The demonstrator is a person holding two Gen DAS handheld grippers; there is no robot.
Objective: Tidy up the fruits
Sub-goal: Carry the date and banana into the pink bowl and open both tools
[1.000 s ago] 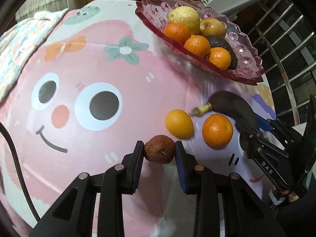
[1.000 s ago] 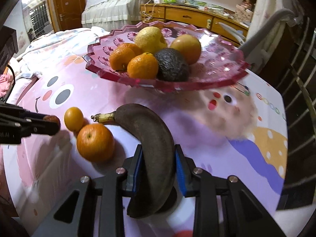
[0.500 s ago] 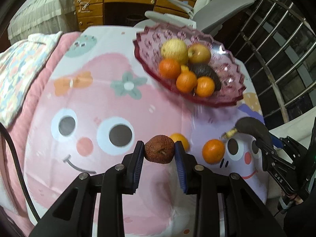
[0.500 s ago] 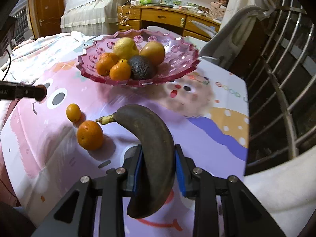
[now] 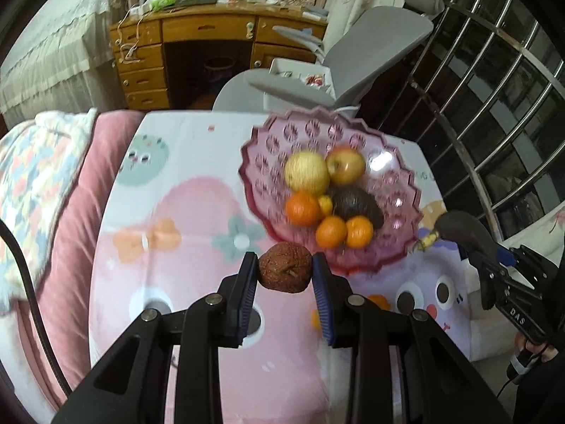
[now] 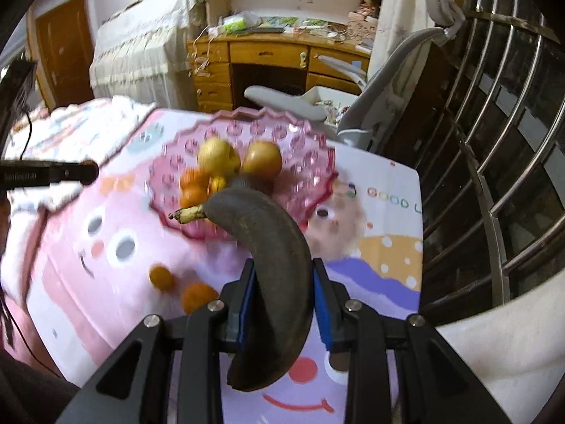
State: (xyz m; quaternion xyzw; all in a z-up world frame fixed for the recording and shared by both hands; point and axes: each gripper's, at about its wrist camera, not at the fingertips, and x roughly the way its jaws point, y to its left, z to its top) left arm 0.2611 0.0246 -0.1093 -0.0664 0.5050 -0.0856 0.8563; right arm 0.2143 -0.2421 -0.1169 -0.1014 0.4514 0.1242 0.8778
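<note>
Left gripper [image 5: 284, 274] fingers clamp a wrinkled brown fruit [image 5: 285, 272] just short of the pink glass bowl [image 5: 399, 247], nearer than the right gripper [image 6: 282, 293] gripping the blackened banana [image 6: 272, 275].

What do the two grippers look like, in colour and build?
Both the left gripper and the right gripper are matte black, with angular cut-out frames, silver screws and blue pads. A black cable trails at left. The right gripper bears white letters "DAS".

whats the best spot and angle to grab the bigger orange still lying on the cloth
Grip the bigger orange across its round middle, coming straight down from above. It is a plain ball, so any width fits; the small orange lies close on its left. Both tongs are full now, so one must unload first.
</note>
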